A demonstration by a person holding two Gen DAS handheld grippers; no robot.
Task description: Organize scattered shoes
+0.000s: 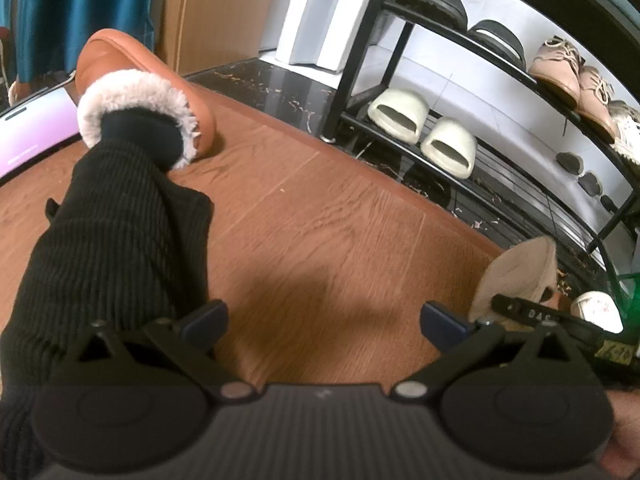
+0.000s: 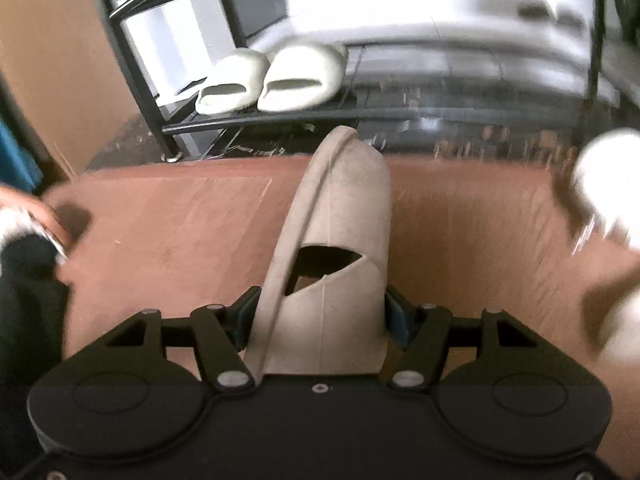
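Note:
My right gripper (image 2: 322,314) is shut on a beige shoe (image 2: 332,240), which points toe-up toward the black shoe rack (image 2: 280,118). In the left wrist view the same beige shoe (image 1: 516,276) shows low on the right, over the wooden floor. My left gripper (image 1: 322,320) is open above bare floor with nothing between its fingers. A pair of cream slides (image 2: 264,80) sits on the rack's lower shelf. A white shoe (image 2: 604,180) lies blurred on the floor at the right.
A person's leg in black knit trousers (image 1: 112,240) wears an orange fur-lined slipper (image 1: 148,76) at the left. The rack (image 1: 520,204) holds black slippers (image 1: 436,4) and pink lace-ups (image 1: 560,64) on its upper shelf. A white appliance (image 1: 320,12) stands by the wall.

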